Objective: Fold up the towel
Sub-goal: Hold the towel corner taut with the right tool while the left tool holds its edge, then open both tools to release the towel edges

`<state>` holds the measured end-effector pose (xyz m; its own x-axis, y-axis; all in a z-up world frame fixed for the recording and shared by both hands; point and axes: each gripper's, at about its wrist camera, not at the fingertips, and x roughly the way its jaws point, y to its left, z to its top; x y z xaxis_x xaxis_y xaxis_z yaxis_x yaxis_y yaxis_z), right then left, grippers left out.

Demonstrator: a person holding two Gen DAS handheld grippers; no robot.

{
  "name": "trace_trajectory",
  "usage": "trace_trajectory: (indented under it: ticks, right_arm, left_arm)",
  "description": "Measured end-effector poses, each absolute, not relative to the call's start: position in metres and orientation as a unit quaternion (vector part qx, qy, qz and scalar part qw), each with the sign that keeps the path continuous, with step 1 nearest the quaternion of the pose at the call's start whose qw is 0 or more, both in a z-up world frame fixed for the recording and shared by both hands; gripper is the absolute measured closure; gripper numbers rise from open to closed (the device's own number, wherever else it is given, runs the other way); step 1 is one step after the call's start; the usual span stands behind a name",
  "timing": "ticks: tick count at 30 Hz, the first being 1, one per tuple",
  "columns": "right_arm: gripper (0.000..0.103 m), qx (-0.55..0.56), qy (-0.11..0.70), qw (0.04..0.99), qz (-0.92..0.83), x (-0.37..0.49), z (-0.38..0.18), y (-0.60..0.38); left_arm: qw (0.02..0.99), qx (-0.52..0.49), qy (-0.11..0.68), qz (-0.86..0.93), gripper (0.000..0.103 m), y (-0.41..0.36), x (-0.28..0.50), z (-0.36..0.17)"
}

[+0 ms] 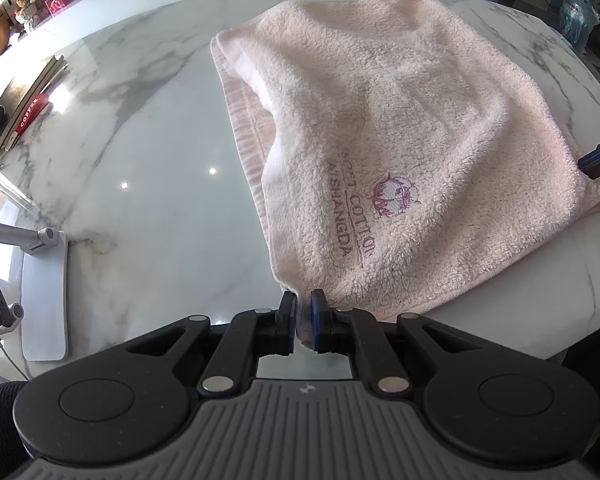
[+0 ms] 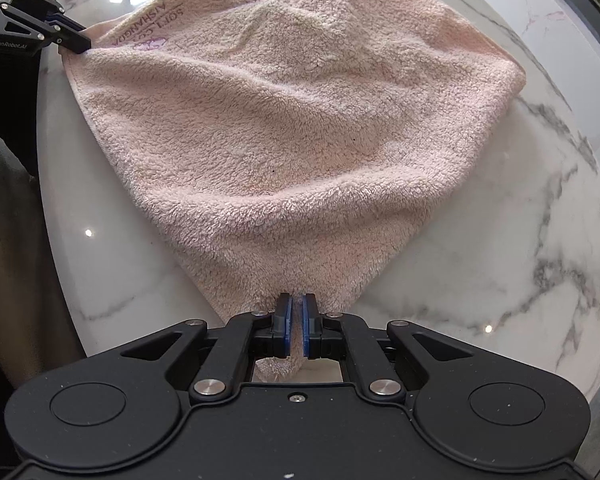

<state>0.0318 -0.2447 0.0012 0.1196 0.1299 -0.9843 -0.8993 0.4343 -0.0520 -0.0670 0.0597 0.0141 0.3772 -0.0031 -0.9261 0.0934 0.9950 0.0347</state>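
Observation:
A pale pink terry towel (image 1: pixel 400 128) with a purple embroidered logo lies doubled over on the white marble table (image 1: pixel 148 168). My left gripper (image 1: pixel 303 300) is shut on its near corner, cloth pinched between the blue pads. In the right wrist view the same towel (image 2: pixel 292 120) spreads away from my right gripper (image 2: pixel 296 300), which is shut on another near corner; a tuft of cloth hangs behind the pads. The left gripper (image 2: pixel 74 42) shows at the upper left there, and the right gripper (image 1: pixel 598 164) shows at the right edge of the left wrist view, both clamping the towel's near edge.
A phone on a white stand (image 1: pixel 40 280) sits at the table's left. Books and a red coffee item (image 1: pixel 28 96) lie at the far left, with a teddy bear (image 1: pixel 28 0) on a shelf behind. The table's near edge (image 2: pixel 56 216) drops off at the left of the right wrist view.

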Motion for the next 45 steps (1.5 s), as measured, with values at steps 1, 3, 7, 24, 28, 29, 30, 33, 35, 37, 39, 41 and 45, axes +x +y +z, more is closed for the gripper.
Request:
trace_trajectory:
  ticks: [1,3,7,24,28,29,30,33,35,37,39,41,45]
  right_arm:
    - [0.099,-0.358,0.541,0.656,0.387,0.032,0.001,-0.245]
    - [0.099,-0.361,0.544,0.655,0.38,0.031,0.0,-0.246]
    - [0.099,-0.356,0.556,0.662,0.355,0.022,-0.001,-0.255]
    - [0.097,-0.302,0.604,0.686,0.273,-0.009,0.0,-0.262]
    - [0.097,-0.287,0.609,0.685,0.278,-0.002,0.0,-0.264]
    - [0.098,-0.283,0.61,0.685,0.28,0.0,0.0,-0.265]
    - [0.098,-0.28,0.611,0.685,0.281,0.003,0.001,-0.264]
    - [0.098,-0.268,0.619,0.681,0.286,0.012,0.004,-0.264]
    - [0.098,-0.262,0.619,0.681,0.29,0.021,0.009,-0.264]
    - [0.097,-0.259,0.612,0.688,0.291,0.031,0.021,-0.263]
    - [0.097,-0.27,0.597,0.697,0.292,0.049,0.035,-0.258]
    - [0.096,-0.28,0.584,0.705,0.29,0.067,0.042,-0.252]
    - [0.094,-0.3,0.563,0.716,0.282,0.11,0.039,-0.233]
  left_arm:
    - [0.829,0.04,0.557,-0.03,0.097,0.06,-0.066,0.014]
    - [0.831,0.038,0.554,-0.033,0.097,0.06,-0.065,0.013]
    - [0.833,0.038,0.55,-0.044,0.097,0.06,-0.059,0.012]
    - [0.819,0.029,0.559,-0.125,0.09,0.067,-0.026,0.011]
    - [0.826,0.024,0.546,-0.14,0.075,0.076,-0.026,0.025]
    - [0.827,0.024,0.544,-0.14,0.071,0.078,-0.022,0.03]
    - [0.829,0.026,0.542,-0.137,0.071,0.078,-0.019,0.034]
    - [0.835,0.03,0.533,-0.134,0.071,0.079,-0.006,0.047]
    - [0.836,0.028,0.53,-0.137,0.071,0.079,0.002,0.052]
    - [0.836,0.028,0.529,-0.143,0.071,0.076,0.014,0.058]
    - [0.835,0.034,0.529,-0.15,0.071,0.071,0.028,0.061]
    - [0.833,0.036,0.529,-0.158,0.071,0.068,0.038,0.061]
    - [0.82,0.011,0.545,-0.176,0.074,0.06,0.072,0.048]
